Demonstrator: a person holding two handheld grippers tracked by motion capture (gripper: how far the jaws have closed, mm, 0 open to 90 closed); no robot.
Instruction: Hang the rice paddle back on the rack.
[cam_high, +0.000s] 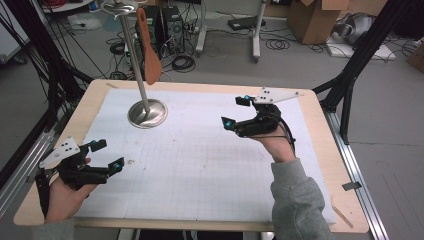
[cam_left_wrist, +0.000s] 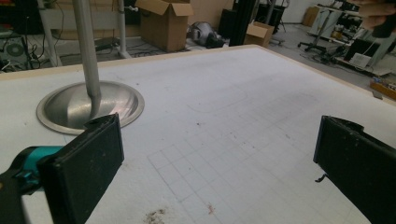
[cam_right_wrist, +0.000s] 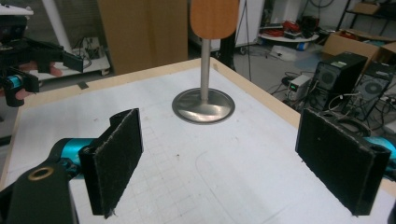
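We see a wooden spatula (cam_high: 149, 50) hanging blade-down from the top of a metal stand (cam_high: 147, 113), at the far left of the table (cam_high: 331, 165). The blade hangs just beside the stand's upright pole, well above the table; in the right gripper view the rounded blade (cam_right_wrist: 214, 17) sits in front of the pole at the top edge. The stand's round, shiny base rests on the white gridded mat (cam_high: 200, 165) that covers most of the table, and in the left gripper view we see that base (cam_left_wrist: 91, 106) with the pole rising from its middle.

Our right tongs (cam_high: 236, 111) are held above the mat at the far right, pointing left toward the stand and well apart from it. Their jaws stand wide apart with nothing between them. Our left tongs (cam_high: 110, 155) hover at the near left corner of the mat, pointing right and away, jaws likewise spread wide and holding nothing. A grey sleeve (cam_high: 299, 200) covers the right forearm at the near edge.

Beyond the table's far side we see a floor with cables, computer towers (cam_high: 165, 25) and a cardboard box (cam_high: 312, 20).
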